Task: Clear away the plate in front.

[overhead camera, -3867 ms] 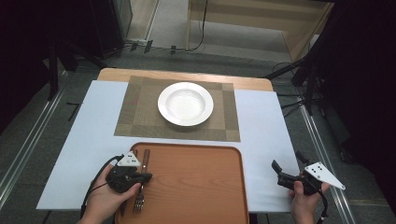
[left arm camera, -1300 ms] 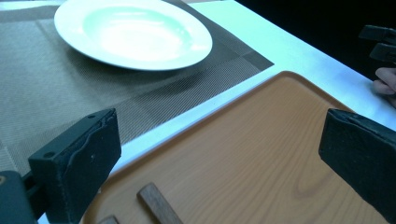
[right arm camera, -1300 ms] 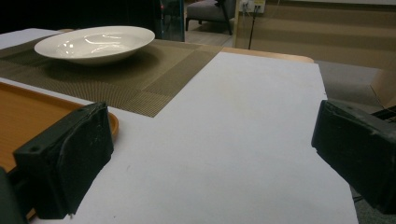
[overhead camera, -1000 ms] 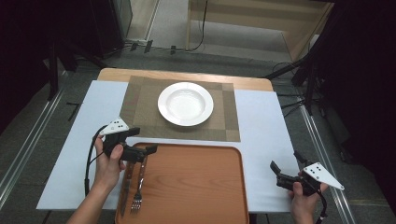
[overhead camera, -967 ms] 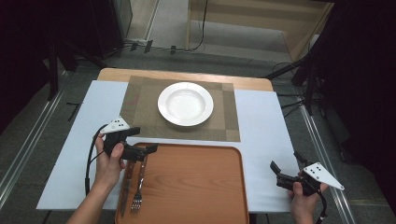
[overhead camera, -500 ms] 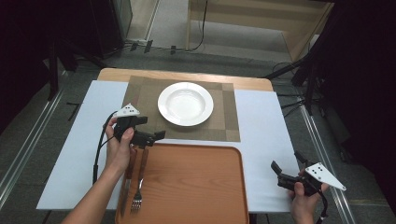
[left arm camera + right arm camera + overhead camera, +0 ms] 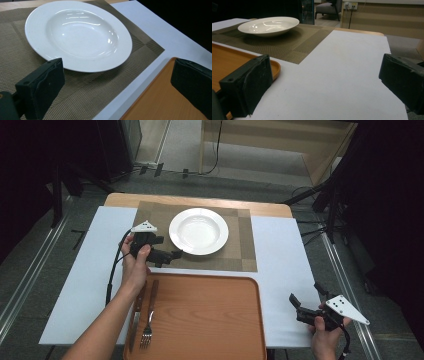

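The left gripper (image 7: pixel 170 256) hovers above the woven placemat (image 7: pixel 245 250), just beside the near-left rim of the white plate (image 7: pixel 198 231). Its fingers (image 7: pixel 41 87) are released, spread wide apart, and they grasp nothing; in the left gripper view the plate lies between them and a little farther off. The plate sits in the middle of the placemat, at the far part of the surface (image 7: pixel 295 255).

The wooden tray (image 7: pixel 205 320) lies at the near edge of the surface, just beside the placemat. A fork (image 7: pixel 148 320) and a knife (image 7: pixel 136 315) lie side by side at the tray's left end.

The right gripper (image 7: pixel 302 306) is held low at the near-right corner of the surface, well apart from the plate. Its fingers (image 7: pixel 249 85) are also released and empty.
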The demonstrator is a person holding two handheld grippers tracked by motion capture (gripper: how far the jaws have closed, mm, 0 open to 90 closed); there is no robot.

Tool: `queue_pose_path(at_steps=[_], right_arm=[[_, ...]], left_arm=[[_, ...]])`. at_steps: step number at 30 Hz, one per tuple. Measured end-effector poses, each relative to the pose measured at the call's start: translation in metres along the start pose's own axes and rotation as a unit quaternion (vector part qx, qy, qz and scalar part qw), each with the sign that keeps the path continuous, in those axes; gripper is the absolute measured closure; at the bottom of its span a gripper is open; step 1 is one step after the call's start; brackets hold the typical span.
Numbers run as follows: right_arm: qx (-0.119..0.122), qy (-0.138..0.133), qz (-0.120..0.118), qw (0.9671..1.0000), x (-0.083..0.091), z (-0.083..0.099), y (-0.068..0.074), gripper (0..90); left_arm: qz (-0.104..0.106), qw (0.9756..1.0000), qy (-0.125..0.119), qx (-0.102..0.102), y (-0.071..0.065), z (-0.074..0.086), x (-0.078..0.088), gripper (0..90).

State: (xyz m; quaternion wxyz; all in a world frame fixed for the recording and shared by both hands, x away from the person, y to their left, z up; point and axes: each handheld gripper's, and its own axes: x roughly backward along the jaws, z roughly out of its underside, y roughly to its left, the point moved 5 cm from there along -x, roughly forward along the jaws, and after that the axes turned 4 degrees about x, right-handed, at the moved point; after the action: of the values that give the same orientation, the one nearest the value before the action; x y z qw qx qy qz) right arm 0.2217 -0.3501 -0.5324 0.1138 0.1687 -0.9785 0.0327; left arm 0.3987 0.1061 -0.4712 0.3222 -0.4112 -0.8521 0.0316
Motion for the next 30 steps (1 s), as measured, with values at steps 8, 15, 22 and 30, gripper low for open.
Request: queue_pose_path(at_steps=[8,15,22,30], right_arm=[[0.001,-0.001,-0.002,1.0,0.0,0.0,0.001,0.0],[0.006,0.002,-0.004,1.0,-0.001,0.0,0.002,0.0],[0.0,0.002,-0.01,0.9999,-0.002,0.001,0.0,0.0],[-0.002,0.002,-0.012,0.9999,-0.002,0.001,0.0,0.0]], left_arm=[[-0.001,0.9995,0.012,0.03,0.015,-0.008,-0.012,0.0],[-0.009,0.9981,0.024,0.056,0.032,-0.015,-0.029,0.0],[-0.019,0.996,0.029,0.083,0.051,-0.022,-0.046,0.0],[-0.016,0.9919,0.023,0.124,0.077,-0.03,-0.056,0.3]])
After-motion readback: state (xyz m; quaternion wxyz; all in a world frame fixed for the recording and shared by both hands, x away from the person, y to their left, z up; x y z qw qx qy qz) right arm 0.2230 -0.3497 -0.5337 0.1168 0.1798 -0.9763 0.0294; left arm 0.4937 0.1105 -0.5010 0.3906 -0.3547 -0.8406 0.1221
